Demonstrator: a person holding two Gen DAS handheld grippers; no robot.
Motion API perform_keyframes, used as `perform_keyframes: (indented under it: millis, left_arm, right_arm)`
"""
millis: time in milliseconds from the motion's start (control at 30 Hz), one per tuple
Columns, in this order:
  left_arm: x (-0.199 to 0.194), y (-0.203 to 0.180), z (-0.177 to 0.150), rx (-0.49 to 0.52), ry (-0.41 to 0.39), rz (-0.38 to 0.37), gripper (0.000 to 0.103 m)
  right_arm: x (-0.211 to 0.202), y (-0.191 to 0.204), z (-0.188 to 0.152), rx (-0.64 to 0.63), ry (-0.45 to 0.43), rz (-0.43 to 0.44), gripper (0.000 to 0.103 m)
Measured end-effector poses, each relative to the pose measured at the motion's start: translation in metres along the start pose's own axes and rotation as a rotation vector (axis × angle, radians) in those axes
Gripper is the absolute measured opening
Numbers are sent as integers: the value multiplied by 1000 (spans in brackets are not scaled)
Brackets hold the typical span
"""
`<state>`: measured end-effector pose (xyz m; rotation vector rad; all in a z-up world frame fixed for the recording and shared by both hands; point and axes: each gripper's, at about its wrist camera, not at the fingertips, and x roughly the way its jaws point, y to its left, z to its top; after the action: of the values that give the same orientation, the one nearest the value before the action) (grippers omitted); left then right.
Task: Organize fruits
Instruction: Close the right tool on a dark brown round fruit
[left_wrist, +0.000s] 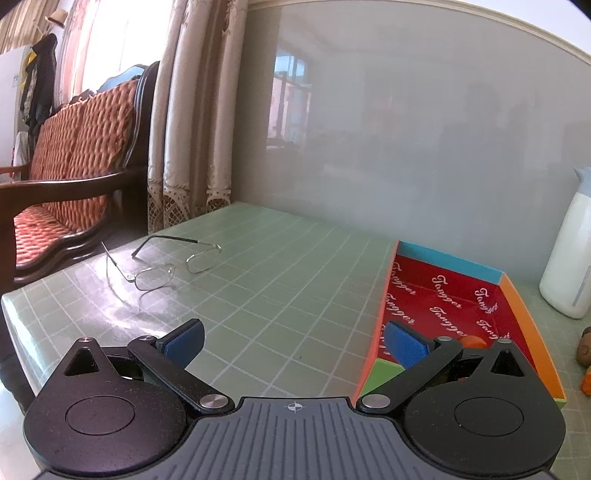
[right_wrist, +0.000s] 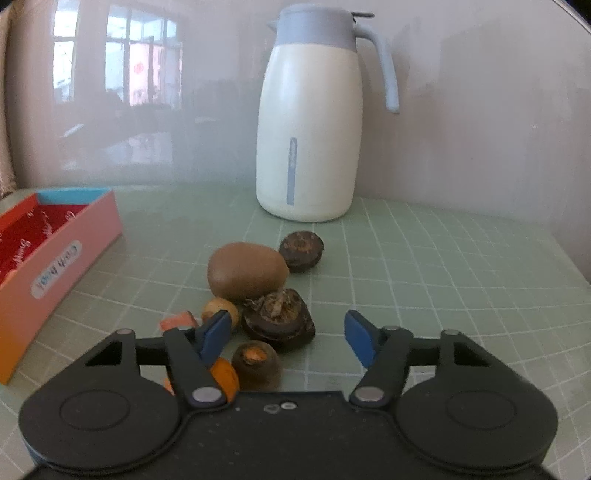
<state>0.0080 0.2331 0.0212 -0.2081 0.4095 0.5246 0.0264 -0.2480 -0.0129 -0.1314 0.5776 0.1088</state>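
Observation:
In the right wrist view a heap of fruit lies on the green grid mat: a brown kiwi (right_wrist: 247, 275), a dark round fruit (right_wrist: 301, 249) behind it, a wrinkled dark fruit (right_wrist: 277, 317), a small tan fruit (right_wrist: 219, 310), a dark fruit with an orange tip (right_wrist: 256, 363) and an orange piece (right_wrist: 225, 376). My right gripper (right_wrist: 288, 334) is open around the wrinkled fruit, with a gap at the right pad. My left gripper (left_wrist: 294, 345) is open and holds nothing beside the red-lined box (left_wrist: 443, 295), which holds an orange fruit (left_wrist: 474, 341).
A white jug with a pale blue lid (right_wrist: 310, 129) stands behind the fruit against the wall. The box (right_wrist: 55, 258) lies left of the heap. Wire-framed glasses (left_wrist: 162, 262) rest on the mat's far left. A wooden cushioned chair (left_wrist: 74, 166) stands beyond the table's left edge.

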Motion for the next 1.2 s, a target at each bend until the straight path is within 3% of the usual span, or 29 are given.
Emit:
perform_keyframes:
  millis: [367, 500, 600, 900, 967, 1200]
  left_arm:
    - [3, -5, -1, 15, 7, -2, 103]
    - [3, -7, -1, 19, 9, -4, 103]
    - [3, -10, -2, 32, 9, -7, 103]
    - [3, -15, -2, 32, 7, -15, 103]
    - [3, -16, -2, 32, 7, -18, 103]
    - [1, -11, -2, 19, 5, -11, 103]
  right_arm:
    - [26, -16, 4, 149, 92, 109, 65]
    - [27, -15, 5, 132, 95, 105, 65]
    - [28, -17, 7, 121, 96, 79, 56]
    - [25, -30, 5, 127, 105, 70, 56]
    - [23, -31, 5, 133, 101, 74, 49]
    - [16, -30, 7, 116, 85, 48, 48]
